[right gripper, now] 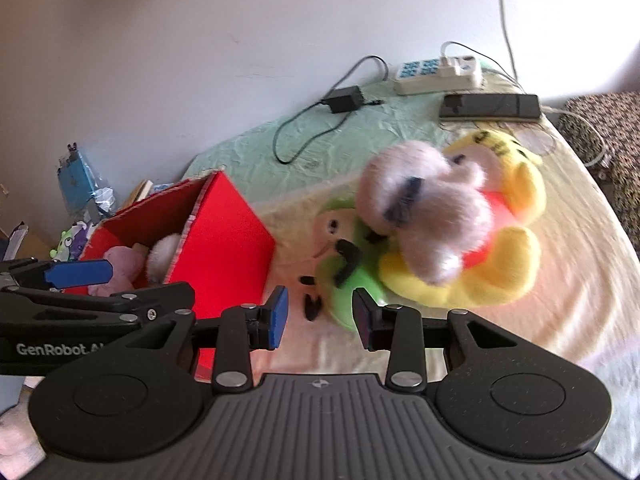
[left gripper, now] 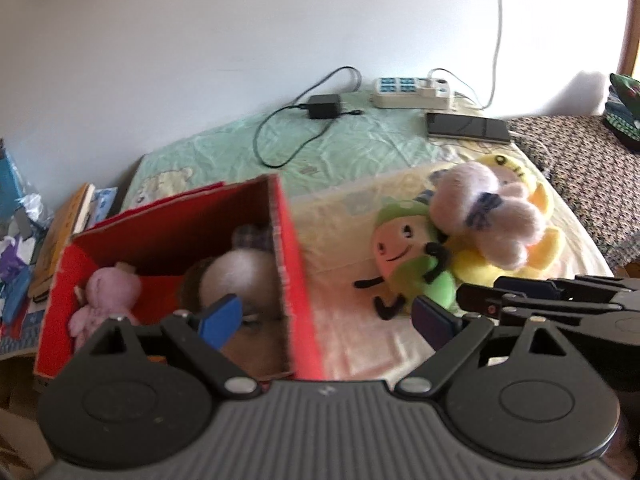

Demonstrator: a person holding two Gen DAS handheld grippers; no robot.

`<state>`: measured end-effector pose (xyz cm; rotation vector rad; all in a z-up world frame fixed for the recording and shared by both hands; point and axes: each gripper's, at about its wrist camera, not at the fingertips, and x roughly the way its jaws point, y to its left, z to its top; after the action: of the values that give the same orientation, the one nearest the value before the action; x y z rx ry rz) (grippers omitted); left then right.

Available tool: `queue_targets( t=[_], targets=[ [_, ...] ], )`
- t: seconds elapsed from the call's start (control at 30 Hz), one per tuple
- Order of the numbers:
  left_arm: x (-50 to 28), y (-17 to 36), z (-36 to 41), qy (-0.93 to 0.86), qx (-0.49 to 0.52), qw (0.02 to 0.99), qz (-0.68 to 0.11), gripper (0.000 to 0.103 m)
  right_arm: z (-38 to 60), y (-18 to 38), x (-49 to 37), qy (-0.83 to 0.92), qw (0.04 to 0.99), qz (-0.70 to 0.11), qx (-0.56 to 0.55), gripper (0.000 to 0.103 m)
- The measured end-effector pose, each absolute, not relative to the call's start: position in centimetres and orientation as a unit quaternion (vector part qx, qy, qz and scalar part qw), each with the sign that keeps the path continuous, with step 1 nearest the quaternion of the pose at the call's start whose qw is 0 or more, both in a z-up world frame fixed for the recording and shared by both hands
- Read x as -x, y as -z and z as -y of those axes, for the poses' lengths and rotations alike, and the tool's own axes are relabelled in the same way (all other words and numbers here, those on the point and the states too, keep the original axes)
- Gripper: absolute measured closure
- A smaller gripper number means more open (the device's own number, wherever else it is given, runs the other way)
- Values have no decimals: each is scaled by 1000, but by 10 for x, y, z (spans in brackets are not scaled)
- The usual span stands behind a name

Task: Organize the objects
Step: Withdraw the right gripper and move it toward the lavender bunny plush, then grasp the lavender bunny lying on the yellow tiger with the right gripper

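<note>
The red box (left gripper: 296, 280) stood open on the bed sheet (left gripper: 360, 152), holding a small pink plush (left gripper: 108, 292) at its left and a white round-headed plush (left gripper: 236, 276) against its right wall. To its right, well apart from it, three toys lay piled on the sheet: a green plush (left gripper: 404, 256) with black limbs, a yellow plush (left gripper: 532, 236) behind it, and a pale pink plush (left gripper: 484, 212) lying on top of both.

The left gripper (left gripper: 324, 316) was spread wide and empty, its blue pad over the box opening and its other pad just beside the green plush. The right gripper (right gripper: 320, 316) stood partly open and empty, its fingertips near the lower edge of the green plush; contact could not be confirmed.

Behind the toys lay a black power adapter (left gripper: 324, 106) with looped cable, a white power strip (left gripper: 412, 92) and a dark phone (left gripper: 466, 126). A patterned blanket (left gripper: 580, 172) bordered the sheet on the right.

Only the left view showed books (left gripper: 64, 228) stacked beside the box. Only the right view showed a blue packet (right gripper: 76, 180) against the wall and a red patch on the yellow plush's front.

"GenRobot" was legible on the left gripper's side in the right view. Black lettering on the yellow plush's head was unreadable.
</note>
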<state>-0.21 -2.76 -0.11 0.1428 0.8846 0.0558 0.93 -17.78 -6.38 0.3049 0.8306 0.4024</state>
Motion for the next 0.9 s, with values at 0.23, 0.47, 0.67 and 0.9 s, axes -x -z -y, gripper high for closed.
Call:
queue_targets(
  t=[0.23,0.47,0.67,0.9],
  targets=[
    [-8,12,60,9,-75,895,-439,10,213,76,-10,-170,880,-410,-170,65],
    [-23,32,72,57,-21,882,-468,11,250,79,-7,-170,878,-401,-200,65],
    [-41,42,73,84,33,874,-477,12,275,68,-15,-177,884,-369,-227,65],
    [-62,42,82,124,60,874,-465,12,288,62,-42,-184,880,-364,-243,65]
  ],
)
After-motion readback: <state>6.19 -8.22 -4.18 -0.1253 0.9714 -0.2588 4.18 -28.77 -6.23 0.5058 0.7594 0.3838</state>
